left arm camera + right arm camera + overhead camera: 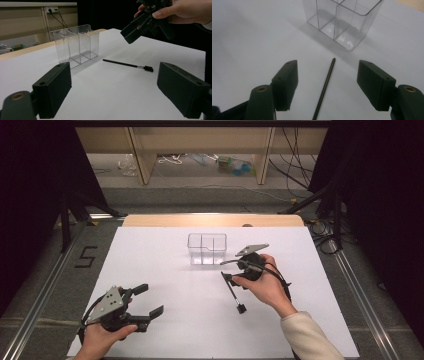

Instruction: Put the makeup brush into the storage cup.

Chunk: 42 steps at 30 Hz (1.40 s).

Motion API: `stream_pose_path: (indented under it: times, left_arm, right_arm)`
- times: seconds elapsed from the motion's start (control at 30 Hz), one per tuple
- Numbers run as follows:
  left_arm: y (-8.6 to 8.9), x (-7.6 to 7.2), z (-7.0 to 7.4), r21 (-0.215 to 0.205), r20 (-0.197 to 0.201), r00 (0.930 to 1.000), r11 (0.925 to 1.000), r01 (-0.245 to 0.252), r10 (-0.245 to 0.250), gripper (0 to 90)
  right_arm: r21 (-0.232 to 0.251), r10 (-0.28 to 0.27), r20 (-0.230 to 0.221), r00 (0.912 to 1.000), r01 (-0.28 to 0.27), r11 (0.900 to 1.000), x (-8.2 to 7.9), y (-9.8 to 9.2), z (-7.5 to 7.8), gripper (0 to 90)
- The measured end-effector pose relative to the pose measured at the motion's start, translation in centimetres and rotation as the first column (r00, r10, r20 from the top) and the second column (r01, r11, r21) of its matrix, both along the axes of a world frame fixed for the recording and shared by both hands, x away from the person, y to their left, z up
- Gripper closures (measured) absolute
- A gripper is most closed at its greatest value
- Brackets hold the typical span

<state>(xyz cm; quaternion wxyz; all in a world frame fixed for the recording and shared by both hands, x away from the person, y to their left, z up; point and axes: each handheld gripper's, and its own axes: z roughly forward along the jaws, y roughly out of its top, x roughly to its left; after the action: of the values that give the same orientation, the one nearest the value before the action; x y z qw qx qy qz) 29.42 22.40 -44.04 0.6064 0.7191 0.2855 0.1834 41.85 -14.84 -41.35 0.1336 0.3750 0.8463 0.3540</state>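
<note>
Jaws of my right gripper (pixel 327 82) stand spread with nothing pinched, one on either side of the thin black brush (pixel 324 87), whose shaft runs up the gap between them without touching either pad. The brush lies flat on the white worktop (pixel 165 270), its plain tip pointing toward the clear divided organizer (pixel 342 22) just beyond and its dark bristled head (pixel 241 308) at the near end, close under my hand.

To do this pickup well, I judge I should sink until the pads bracket the shaft close to the worktop, keep it centred in the gap, then close squarely across it; so slim a rod could roll or skid aside if one pad arrives first. Gripping nearer the middle than the tip should keep it from drooping, and would leave an end free to drop into a compartment.

My left gripper (pixel 145 302) rests spread and empty, well apart at the near left of the worktop.
</note>
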Motion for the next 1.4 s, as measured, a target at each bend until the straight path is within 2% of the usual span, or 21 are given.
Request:
stream_pose_path:
  times: [0.03, 0.1, 0.17, 0.23, 0.27, 0.3, 0.37, 0.47, 0.5, 0.67, 0.73, 0.8, 0.83, 0.9, 1.0, 1.03, 1.1, 1.23, 1.27, 1.3, 1.4]
  left_arm:
    - [0.0, 0.0, 0.0, 0.000, 0.000, 1.0000, 1.0000, 0.000, 0.000, 12.3]
    - [0.0, 0.0, 0.0, 0.001, 0.000, 1.0000, 1.0000, -0.001, 0.001, 12.4]
    - [0.0, 0.0, 0.0, 0.000, 0.000, 1.0000, 1.0000, 0.000, 0.000, 12.4]
    - [0.0, 0.0, 0.0, 0.000, -0.001, 1.0000, 1.0000, 0.000, 0.000, 12.4]
    - [0.0, 0.0, 0.0, 0.000, -0.001, 1.0000, 1.0000, -0.001, 0.001, 12.5]
    - [0.0, 0.0, 0.0, 0.000, -0.001, 1.0000, 1.0000, -0.001, 0.001, 12.5]
    - [0.0, 0.0, 0.0, 0.000, -0.001, 1.0000, 1.0000, -0.001, 0.001, 12.5]
    - [0.0, 0.0, 0.0, -0.001, -0.001, 1.0000, 1.0000, 0.000, 0.000, 12.5]
    - [0.0, 0.0, 0.0, -0.001, -0.001, 1.0000, 1.0000, 0.000, 0.000, 12.5]
    - [0.0, 0.0, 0.0, -0.001, -0.001, 1.0000, 1.0000, 0.000, 0.000, 12.6]
    - [0.0, 0.0, 0.0, -0.005, -0.007, 1.0000, 1.0000, -0.003, 0.003, 12.5]
    - [0.0, -0.1, -0.1, -0.013, -0.016, 0.9998, 0.9999, -0.008, 0.007, 12.5]
    - [0.0, -0.1, -0.1, -0.011, -0.016, 0.9998, 0.9999, -0.008, 0.007, 12.6]
    - [0.0, -0.1, -0.1, -0.011, -0.017, 0.9998, 0.9999, -0.008, 0.007, 12.6]
    - [0.0, 0.0, -0.1, -0.009, -0.013, 0.9999, 0.9999, -0.007, 0.007, 12.6]
    - [0.0, 0.0, 0.0, -0.003, -0.007, 1.0000, 1.0000, -0.002, 0.002, 12.6]
    - [0.0, 0.0, 0.0, -0.005, -0.008, 1.0000, 1.0000, -0.002, 0.002, 12.6]
    - [0.0, 0.0, 0.0, -0.005, -0.006, 1.0000, 1.0000, 0.000, 0.000, 12.6]
    - [0.0, 0.0, 0.0, -0.006, -0.007, 1.0000, 1.0000, -0.001, 0.001, 12.6]
    - [0.0, 0.0, 0.0, -0.007, -0.007, 1.0000, 1.0000, -0.001, 0.001, 12.6]
    - [0.0, 0.0, 0.0, -0.003, -0.002, 1.0000, 1.0000, 0.002, -0.002, 12.7]
  right_arm:
    - [-0.019, -0.007, -0.040, 0.9992, 0.006, 1.000, 0.1, 0.2, 0.0, 34.5]
    - [-0.027, -0.008, -0.041, 0.9991, 0.007, 1.000, 0.2, 0.3, -0.1, 34.5]
    - [-0.050, -0.019, -0.080, 0.9966, 0.015, 0.999, 0.5, 0.7, -0.3, 34.4]
    - [-0.068, -0.023, -0.089, 0.9958, 0.017, 0.998, 0.6, 0.8, -0.3, 34.5]
    - [-0.092, -0.030, -0.137, 0.9901, 0.018, 0.996, 0.7, 1.1, -0.3, 34.5]
    - [-0.092, -0.030, -0.137, 0.9901, 0.018, 0.996, 0.7, 1.1, -0.3, 34.5]
    - [-0.120, -0.027, -0.192, 0.9810, 0.004, 0.993, 0.8, 1.5, -0.7, 34.6]
    - [-0.143, -0.028, -0.211, 0.9770, -0.003, 0.990, 0.9, 1.8, -0.9, 34.8]
    - [-0.170, -0.029, -0.246, 0.9688, -0.014, 0.985, 1.0, 2.0, -1.2, 35.0]
    - [-0.219, -0.038, -0.296, 0.9544, -0.029, 0.975, 1.1, 2.5, -1.7, 36.8]
    - [-0.243, -0.048, -0.328, 0.9434, -0.036, 0.969, 1.2, 2.6, -1.9, 37.5]
    - [-0.261, -0.051, -0.333, 0.9414, -0.040, 0.965, 1.4, 2.8, -2.3, 38.1]
    - [-0.282, -0.056, -0.351, 0.9347, -0.048, 0.958, 1.5, 2.9, -2.5, 39.5]
    - [-0.292, -0.060, -0.360, 0.9310, -0.051, 0.955, 1.6, 3.0, -2.5, 40.2]
    - [-0.317, -0.072, -0.356, 0.9315, -0.048, 0.947, 1.6, 3.3, -2.9, 42.4]
    - [-0.321, -0.086, -0.368, 0.9258, -0.040, 0.946, 1.6, 3.5, -3.0, 43.5]
    - [-0.352, -0.091, -0.378, 0.9212, -0.052, 0.935, 1.7, 3.7, -3.2, 46.2]
    - [-0.360, -0.089, -0.385, 0.9184, -0.061, 0.931, 1.7, 3.9, -3.6, 49.1]
    - [-0.364, -0.078, -0.375, 0.9239, -0.069, 0.929, 1.8, 4.0, -3.7, 49.9]
    - [-0.374, -0.094, -0.386, 0.9177, -0.062, 0.926, 1.8, 4.1, -3.7, 51.0]
    - [-0.382, -0.091, -0.379, 0.9207, -0.066, 0.922, 1.9, 4.2, -3.8, 52.8]
